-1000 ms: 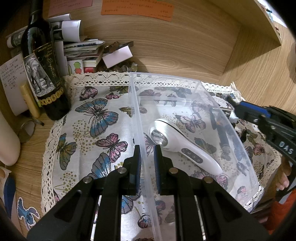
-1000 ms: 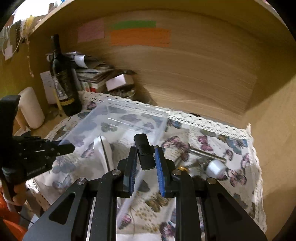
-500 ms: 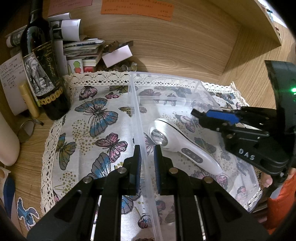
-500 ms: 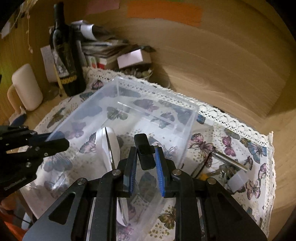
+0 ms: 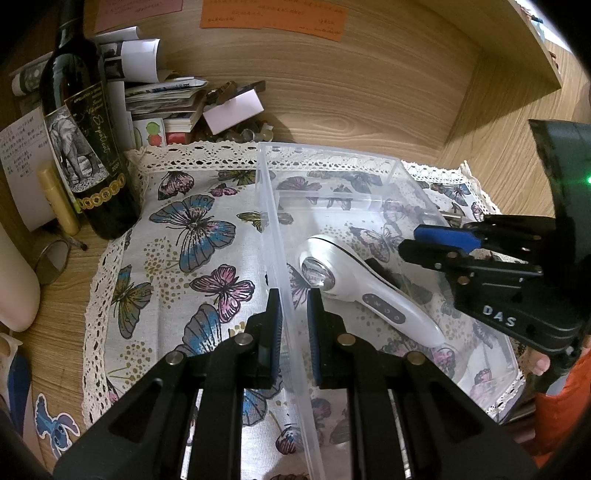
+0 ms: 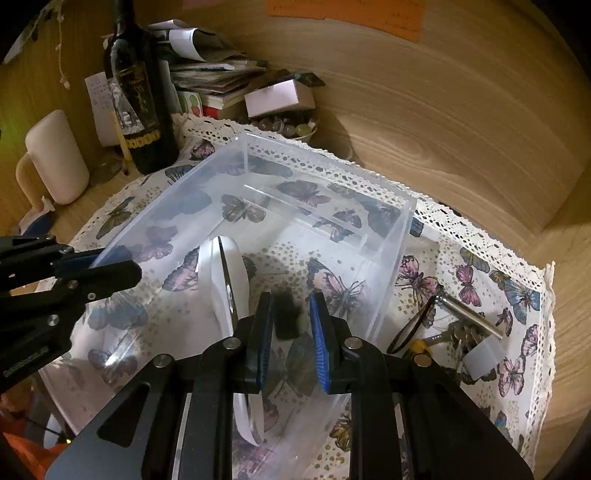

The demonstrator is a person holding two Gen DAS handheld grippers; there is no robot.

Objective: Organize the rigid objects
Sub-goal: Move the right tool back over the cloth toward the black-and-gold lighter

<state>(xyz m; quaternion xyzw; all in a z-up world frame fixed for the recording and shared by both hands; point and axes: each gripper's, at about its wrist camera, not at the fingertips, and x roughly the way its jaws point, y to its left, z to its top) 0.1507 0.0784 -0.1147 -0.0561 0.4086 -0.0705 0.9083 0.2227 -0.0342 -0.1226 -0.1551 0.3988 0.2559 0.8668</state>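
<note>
Setting: wood-panelled alcove, a table (image 5: pixel 62 295) spread with a lace-edged butterfly cloth (image 5: pixel 192 236).
Left hand-held gripper (image 5: pixel 291 321): nearest the left wrist camera, its two pads stand narrowly on either side of the near long wall of a clear plastic bin (image 5: pixel 273 221); whether they press the wall cannot be told.
Right hand-held gripper (image 6: pixel 291 325): over the bin's right half, jaws parted to a medium gap; a small black object (image 6: pixel 286 317) sits between the blue pads, blurred, and contact with them cannot be told.
Inside the bin: a white handheld device (image 5: pixel 365 291) with a round metal head lies flat on the bin's floor, handle toward the near right corner; the black object is just beside it.
On the cloth, right of the bin: a bunch of keys (image 6: pixel 454 332) with a metal rod and a white tag.
Behind, left: a dark wine bottle (image 5: pixel 85 140) upright at the cloth's edge, a cream mug (image 6: pixel 55 155) near it.
Far back: stacked books and papers (image 5: pixel 162 103) against the wall, an orange note (image 5: pixel 273 14) stuck above.
</note>
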